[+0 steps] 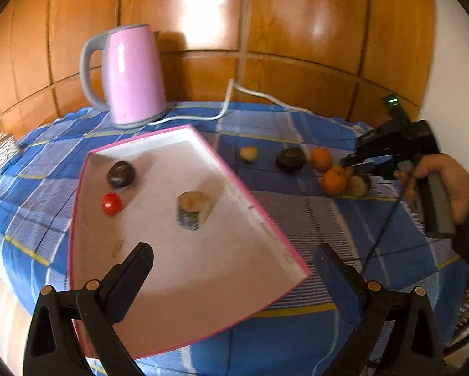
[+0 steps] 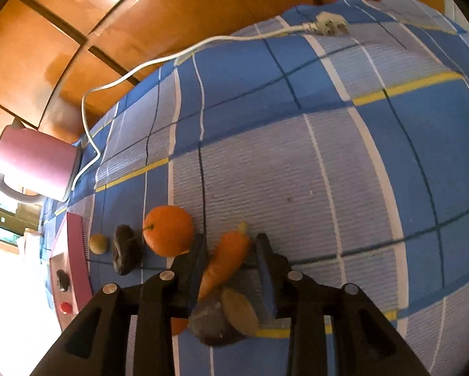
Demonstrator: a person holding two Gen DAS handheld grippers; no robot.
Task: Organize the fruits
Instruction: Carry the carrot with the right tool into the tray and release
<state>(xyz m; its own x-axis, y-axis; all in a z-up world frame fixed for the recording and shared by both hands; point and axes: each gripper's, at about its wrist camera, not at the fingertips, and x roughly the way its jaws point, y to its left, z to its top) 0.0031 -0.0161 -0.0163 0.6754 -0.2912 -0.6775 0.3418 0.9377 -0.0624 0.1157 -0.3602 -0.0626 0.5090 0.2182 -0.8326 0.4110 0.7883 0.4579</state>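
Note:
A pink-rimmed white tray (image 1: 265, 216) lies on the blue checked cloth and holds a dark round fruit (image 1: 121, 174), a small red tomato (image 1: 111, 203) and a cut brown piece (image 1: 193, 209). My left gripper (image 1: 234, 263) is open and empty over the tray's near corner. On the cloth to the right lie a small tan fruit (image 1: 248, 153), a dark fruit (image 1: 291, 159) and oranges (image 1: 321, 158). My right gripper (image 2: 229, 250) is open around a carrot (image 2: 225, 260) that lies on the cloth; an orange (image 2: 168, 230) and a cut dark fruit (image 2: 225, 316) lie beside it.
A pink kettle (image 1: 131, 75) stands at the back left, and its white cord (image 1: 259, 94) and plug (image 2: 328, 26) trail over the cloth. A wooden panel wall stands behind the table. The table edge curves close in front of my left gripper.

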